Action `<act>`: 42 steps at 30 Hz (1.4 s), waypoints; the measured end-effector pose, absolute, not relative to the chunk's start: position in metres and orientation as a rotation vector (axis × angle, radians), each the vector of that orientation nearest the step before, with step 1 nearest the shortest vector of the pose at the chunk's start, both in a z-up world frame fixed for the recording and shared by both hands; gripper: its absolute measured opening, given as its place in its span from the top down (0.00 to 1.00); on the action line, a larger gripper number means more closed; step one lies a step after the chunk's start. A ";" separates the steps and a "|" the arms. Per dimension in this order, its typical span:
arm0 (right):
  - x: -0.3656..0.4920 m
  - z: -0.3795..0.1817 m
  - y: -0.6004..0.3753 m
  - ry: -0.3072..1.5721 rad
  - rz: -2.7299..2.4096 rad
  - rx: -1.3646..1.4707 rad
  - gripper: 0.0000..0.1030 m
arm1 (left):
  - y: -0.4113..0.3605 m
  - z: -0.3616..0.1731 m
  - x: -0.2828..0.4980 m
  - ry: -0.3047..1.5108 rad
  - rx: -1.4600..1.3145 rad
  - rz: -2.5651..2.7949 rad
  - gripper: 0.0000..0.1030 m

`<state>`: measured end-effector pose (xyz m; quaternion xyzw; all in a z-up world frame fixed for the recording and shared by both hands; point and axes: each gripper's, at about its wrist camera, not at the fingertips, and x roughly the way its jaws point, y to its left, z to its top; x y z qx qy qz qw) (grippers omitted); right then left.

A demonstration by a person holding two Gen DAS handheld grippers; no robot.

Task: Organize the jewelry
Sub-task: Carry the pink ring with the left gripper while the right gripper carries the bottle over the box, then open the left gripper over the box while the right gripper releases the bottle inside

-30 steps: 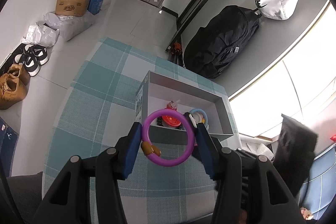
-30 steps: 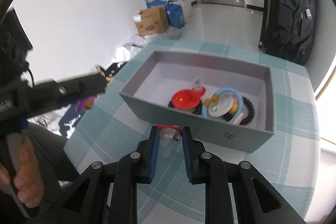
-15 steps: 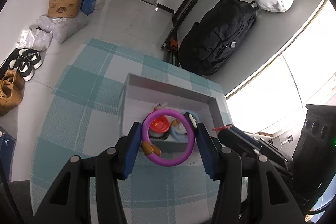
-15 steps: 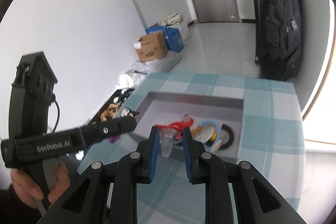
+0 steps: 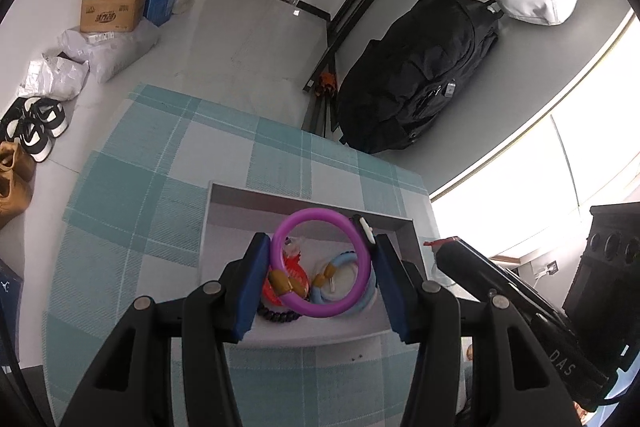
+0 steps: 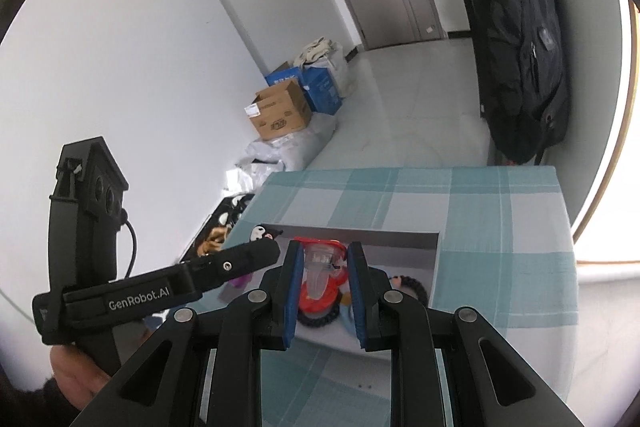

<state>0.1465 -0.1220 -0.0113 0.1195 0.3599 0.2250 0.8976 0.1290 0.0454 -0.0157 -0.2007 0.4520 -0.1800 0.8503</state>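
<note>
My left gripper [image 5: 320,247] is shut on a purple bangle [image 5: 360,287] with a gold clasp, held upright over the grey box [image 5: 308,205] on the checked tablecloth. Inside the box lie a red round piece [image 5: 294,287], a light blue bangle [image 5: 340,261] and a dark bead bracelet [image 5: 278,315]. My right gripper [image 6: 322,259] is shut on a small clear vial with a red cap [image 6: 320,269], above the same box [image 6: 376,239]. In the left wrist view the right gripper [image 5: 452,247] comes in from the right beside the box. In the right wrist view the left gripper [image 6: 256,253] reaches in from the left.
A person's hand [image 6: 76,373] holds the left handle. The table's far edge [image 5: 224,105] drops to a grey floor with cardboard boxes [image 5: 114,7], shoes [image 5: 36,131] and a black bag [image 5: 420,75]. Checked cloth [image 6: 400,195] lies bare beyond the box.
Both grippers have moved forward over the box, so its contents now show behind the bangle. The right gripper has risen and rolled; the left gripper now sits close beside it.
</note>
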 end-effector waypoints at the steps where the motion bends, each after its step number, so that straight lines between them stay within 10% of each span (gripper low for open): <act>1: 0.149 -0.013 -0.123 0.749 0.463 0.250 0.80 | 0.043 -0.016 0.132 0.959 -0.413 -0.383 0.55; 29: 0.175 -0.044 -0.145 0.884 0.408 0.361 0.75 | 0.035 -0.032 0.150 1.088 -0.409 -0.350 0.52; 42: 0.164 -0.031 -0.155 0.821 0.372 0.367 0.29 | 0.032 -0.021 0.140 1.028 -0.347 -0.337 0.30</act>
